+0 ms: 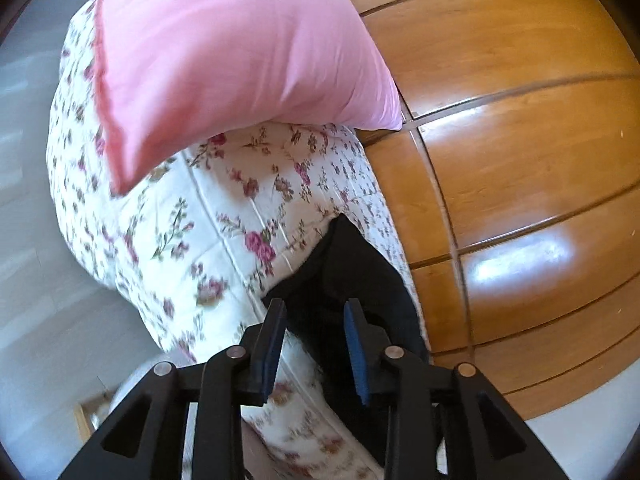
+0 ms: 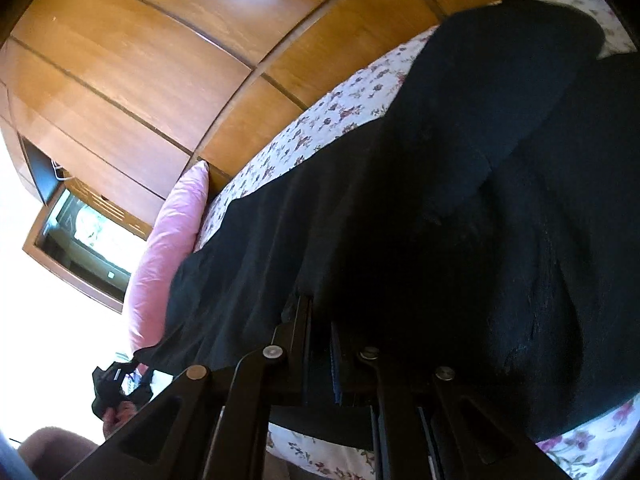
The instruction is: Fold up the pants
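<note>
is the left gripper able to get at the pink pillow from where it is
Probably yes: the left gripper is open, with only floral bedding between it and the pink pillow, though black pants lie under its fingers.

The pants (image 2: 460,200) are black, soft and matte, spread over a floral quilt (image 2: 352,100). In the right wrist view they fill most of the frame: a broad dark sheet, one layer apparently lapped over another at far right, though the folds are hard to read. In the left wrist view one pointed corner lies on the quilt's right edge.
</note>
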`<move>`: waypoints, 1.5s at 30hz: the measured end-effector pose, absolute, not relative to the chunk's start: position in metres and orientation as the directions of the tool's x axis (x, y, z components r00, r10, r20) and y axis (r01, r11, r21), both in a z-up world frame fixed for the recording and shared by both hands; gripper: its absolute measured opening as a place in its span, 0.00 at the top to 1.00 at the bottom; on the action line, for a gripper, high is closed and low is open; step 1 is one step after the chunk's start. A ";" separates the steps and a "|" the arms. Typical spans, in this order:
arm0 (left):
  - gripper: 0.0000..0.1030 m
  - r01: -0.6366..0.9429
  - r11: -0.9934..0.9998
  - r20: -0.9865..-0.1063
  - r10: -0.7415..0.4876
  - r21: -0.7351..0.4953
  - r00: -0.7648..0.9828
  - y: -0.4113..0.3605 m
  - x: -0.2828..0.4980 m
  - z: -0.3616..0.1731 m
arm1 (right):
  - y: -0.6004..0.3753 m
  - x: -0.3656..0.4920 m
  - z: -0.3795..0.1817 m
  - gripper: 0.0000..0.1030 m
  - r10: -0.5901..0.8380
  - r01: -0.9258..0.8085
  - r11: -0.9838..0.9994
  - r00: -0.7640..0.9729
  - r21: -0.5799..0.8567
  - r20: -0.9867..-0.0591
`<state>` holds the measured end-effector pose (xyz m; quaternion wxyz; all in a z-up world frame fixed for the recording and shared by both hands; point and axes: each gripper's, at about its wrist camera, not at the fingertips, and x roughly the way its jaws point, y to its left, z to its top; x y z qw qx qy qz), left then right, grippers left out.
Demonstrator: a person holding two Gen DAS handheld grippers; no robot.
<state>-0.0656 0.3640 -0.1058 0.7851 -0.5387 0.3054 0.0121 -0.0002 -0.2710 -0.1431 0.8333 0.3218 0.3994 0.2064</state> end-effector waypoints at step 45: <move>0.93 -0.254 0.687 -0.542 -0.240 -0.681 0.806 0.328 -0.002 -0.048 | -0.254 -0.003 -0.068 0.93 0.602 -0.274 0.742 0.675 0.612 -0.428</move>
